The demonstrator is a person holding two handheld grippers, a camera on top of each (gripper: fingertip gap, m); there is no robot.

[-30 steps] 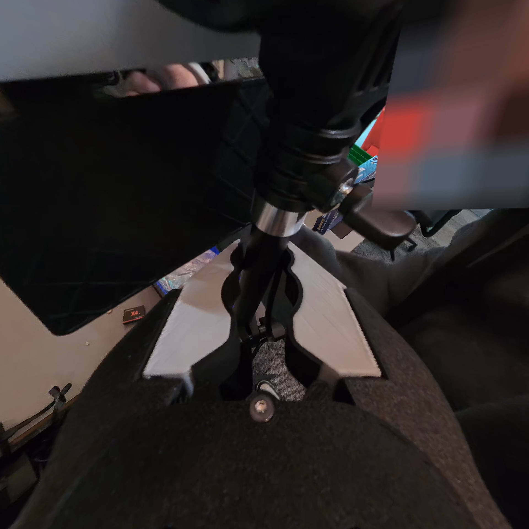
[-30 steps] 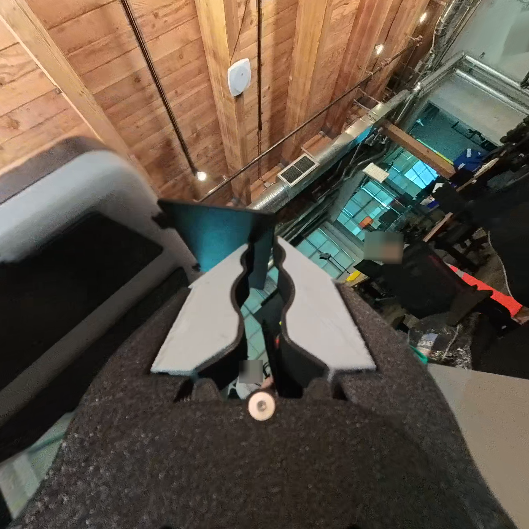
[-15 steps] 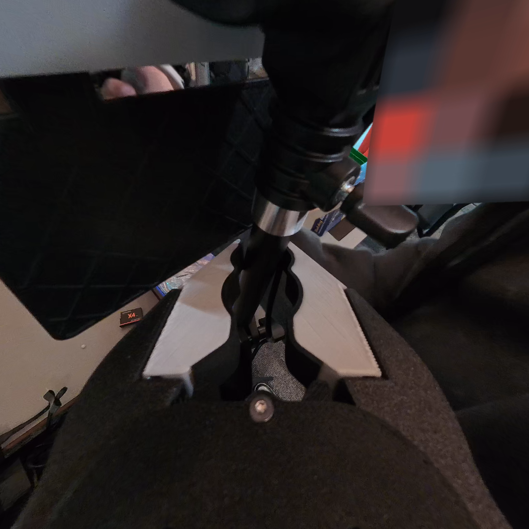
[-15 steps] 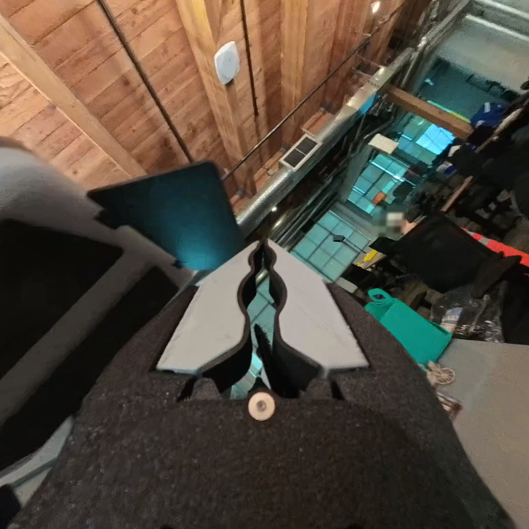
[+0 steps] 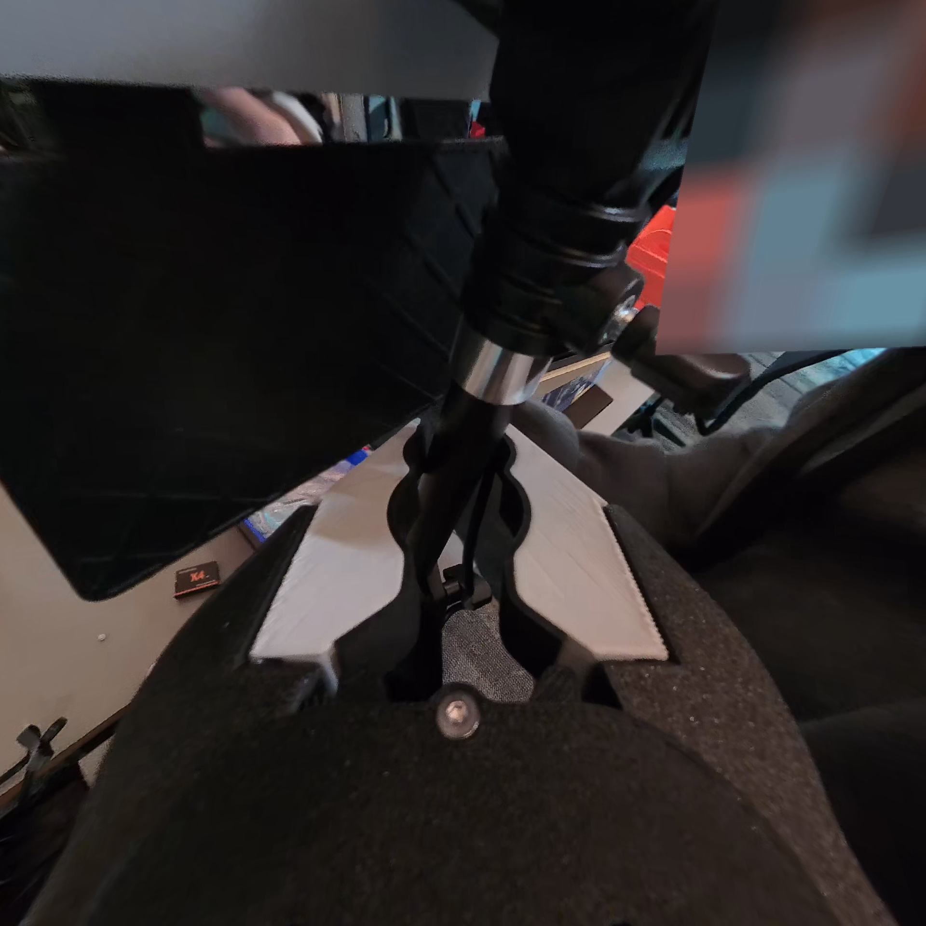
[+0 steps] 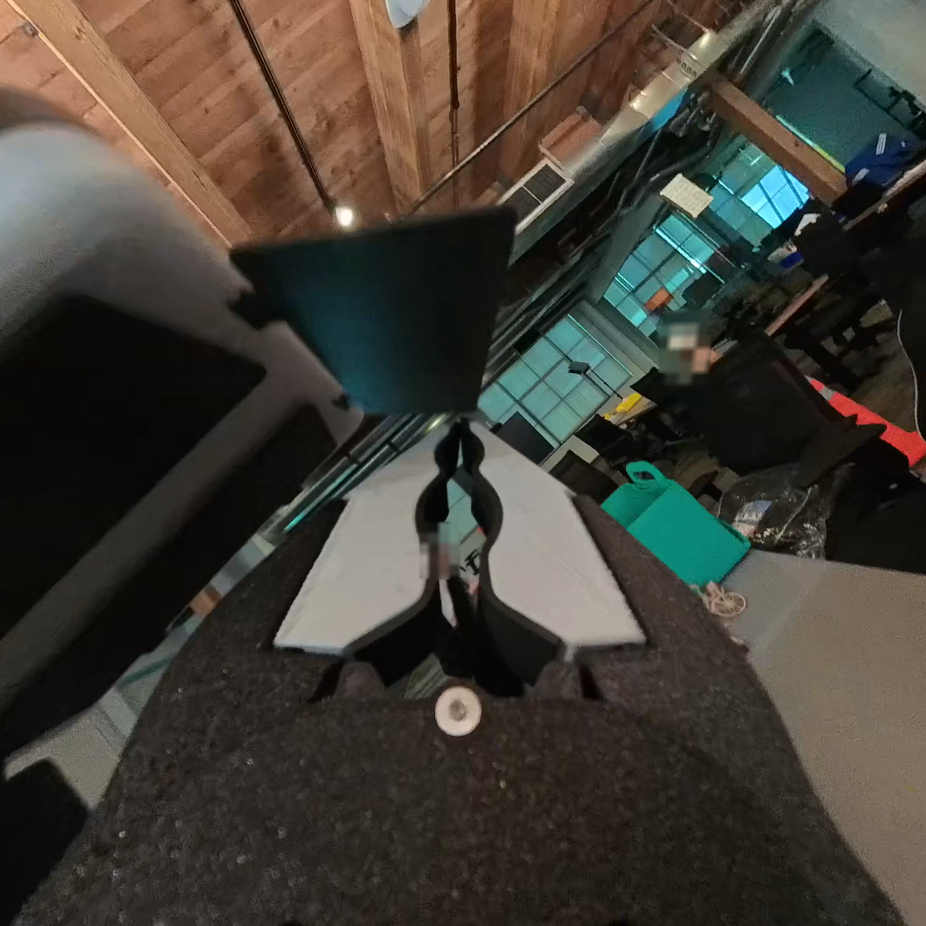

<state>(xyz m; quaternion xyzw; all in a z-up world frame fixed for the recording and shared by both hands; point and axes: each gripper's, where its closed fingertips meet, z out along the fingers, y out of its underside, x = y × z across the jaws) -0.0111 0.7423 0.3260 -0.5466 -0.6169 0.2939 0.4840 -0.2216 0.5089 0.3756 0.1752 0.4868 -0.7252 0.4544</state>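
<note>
My left gripper (image 5: 463,441) is shut on a thin black rod (image 5: 451,491) that runs up between its grey fingers to a silver collar (image 5: 493,373) and a thick black clamp (image 5: 546,280) with a side lever (image 5: 686,371). My right gripper (image 6: 458,428) points up toward the ceiling with its jaws shut. Its tips sit right at the lower edge of a dark flat panel (image 6: 386,320). I cannot tell whether they pinch that edge. The panel's left corner meets a grey rounded body (image 6: 75,210) with black insets.
In the left wrist view a large black patterned panel (image 5: 225,325) hangs under a grey surface (image 5: 225,40). A small black card (image 5: 197,577) lies on a pale table (image 5: 75,626). Dark clothing (image 5: 827,551) fills the right. The right wrist view shows a teal bag (image 6: 676,526), a grey tabletop (image 6: 827,676) and a wooden ceiling (image 6: 200,75). There is about 30 cm between the tips of the two grippers.
My right gripper closed from part-open and swung. The dark panel, once between its fingers, now sits above the tips, and the teal bag came into view. The left view barely shifted.
</note>
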